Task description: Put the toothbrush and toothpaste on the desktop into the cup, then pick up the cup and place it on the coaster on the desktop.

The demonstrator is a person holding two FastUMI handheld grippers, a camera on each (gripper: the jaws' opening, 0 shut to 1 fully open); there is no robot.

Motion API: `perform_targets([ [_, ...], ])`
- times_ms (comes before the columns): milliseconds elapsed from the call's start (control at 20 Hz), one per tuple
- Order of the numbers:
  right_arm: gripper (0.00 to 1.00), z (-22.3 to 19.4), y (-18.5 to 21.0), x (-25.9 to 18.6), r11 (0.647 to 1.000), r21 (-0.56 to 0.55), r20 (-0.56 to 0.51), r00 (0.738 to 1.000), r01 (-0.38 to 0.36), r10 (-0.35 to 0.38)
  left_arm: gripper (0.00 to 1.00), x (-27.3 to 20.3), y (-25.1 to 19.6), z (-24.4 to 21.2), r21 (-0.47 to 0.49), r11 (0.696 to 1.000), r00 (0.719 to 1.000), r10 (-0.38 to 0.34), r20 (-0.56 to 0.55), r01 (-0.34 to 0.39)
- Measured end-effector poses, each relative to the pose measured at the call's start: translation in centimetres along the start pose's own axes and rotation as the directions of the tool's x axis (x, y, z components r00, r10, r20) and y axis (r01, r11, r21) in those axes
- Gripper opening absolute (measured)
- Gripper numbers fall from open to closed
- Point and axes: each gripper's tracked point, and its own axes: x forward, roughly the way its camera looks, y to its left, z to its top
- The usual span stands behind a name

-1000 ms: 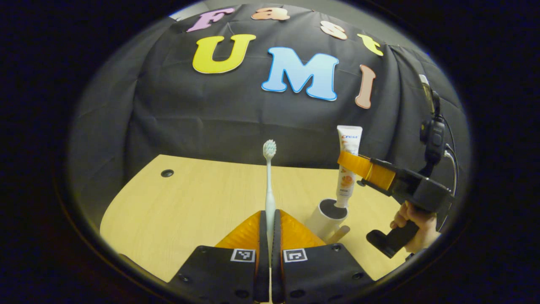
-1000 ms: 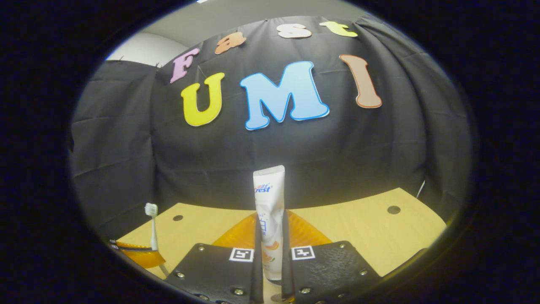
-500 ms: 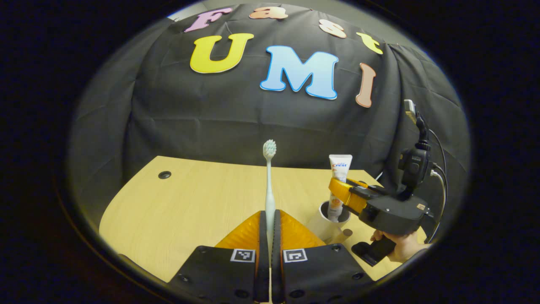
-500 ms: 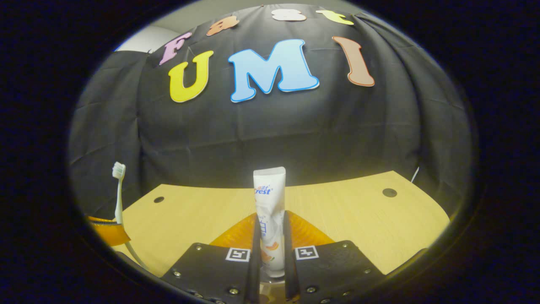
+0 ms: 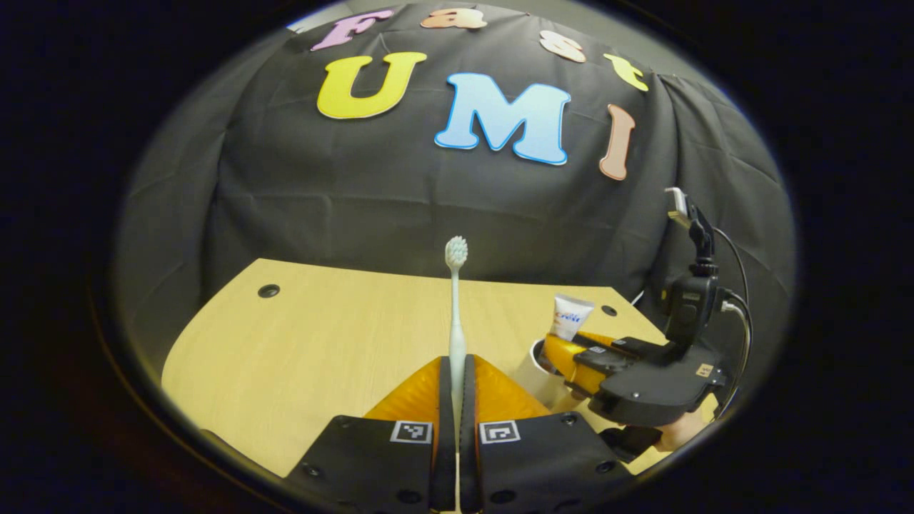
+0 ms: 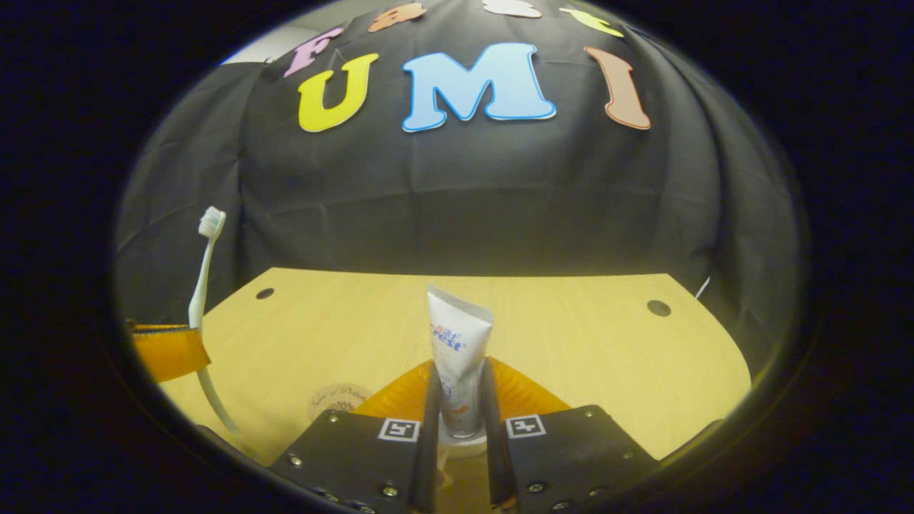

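One thin white toothbrush (image 5: 455,300) with a pale blue bristle head stands straight up, pinched in the left gripper (image 5: 455,371), whose jaws are pressed tight on it. To the right, one white toothpaste (image 6: 457,357) tube sits in the one white cup (image 5: 537,371) on the wooden desktop (image 5: 321,343). The right gripper (image 6: 459,400) has its jaws close around the tube.

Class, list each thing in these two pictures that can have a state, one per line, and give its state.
toothbrush: upright, head up, off the desk.
toothpaste: lower end inside the cup, top leaning.
cup: upright on the desk, holding the toothpaste.
coaster: flat on the desk, bare.
left claw: shut on the toothbrush.
right claw: around the toothpaste; grip unclear.
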Motion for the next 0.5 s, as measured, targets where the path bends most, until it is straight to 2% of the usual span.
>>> perform_targets([
  [50,0.24,0.0,-0.1,-0.2,1.000,-0.013,-0.007,1.000,-0.001,0.001,0.10,0.0,-0.1,0.0,-0.003,1.000,1.000,-0.003,0.004,0.003],
  [100,0.31,0.1,0.0,-0.3,1.000,-0.021,0.000,1.000,0.001,-0.001,0.10,0.2,-0.1,0.2,-0.006,1.000,1.000,-0.003,0.010,0.003],
  [200,0.34,0.1,-0.2,-0.4,1.000,-0.025,-0.010,1.000,0.007,-0.007,0.10,0.6,-0.2,0.5,-0.017,1.000,1.000,-0.006,0.027,0.007],
  [250,0.32,0.1,-0.4,-0.6,1.000,-0.023,-0.018,1.000,0.011,-0.011,0.10,0.9,-0.4,0.8,-0.025,1.000,0.999,-0.012,0.041,0.013],
  [300,0.40,0.1,-0.1,-0.9,1.000,-0.015,-0.015,1.000,-0.014,0.014,0.10,1.1,-0.6,1.1,-0.032,0.999,0.998,-0.019,0.055,0.021],
  [350,0.54,0.1,0.0,-1.2,1.000,-0.012,-0.017,1.000,-0.022,0.021,0.10,1.5,-0.9,1.3,-0.036,0.999,0.997,-0.029,0.069,0.031],
  [400,0.62,0.3,0.0,-1.6,1.000,-0.016,-0.015,1.000,-0.026,0.025,0.10,1.9,-1.2,1.6,-0.038,0.998,0.996,-0.039,0.081,0.042],
  [500,0.69,1.1,-0.1,-2.3,0.999,-0.015,-0.006,0.999,-0.033,0.033,0.10,2.7,-1.7,2.0,-0.044,0.997,0.993,-0.057,0.102,0.062],
])
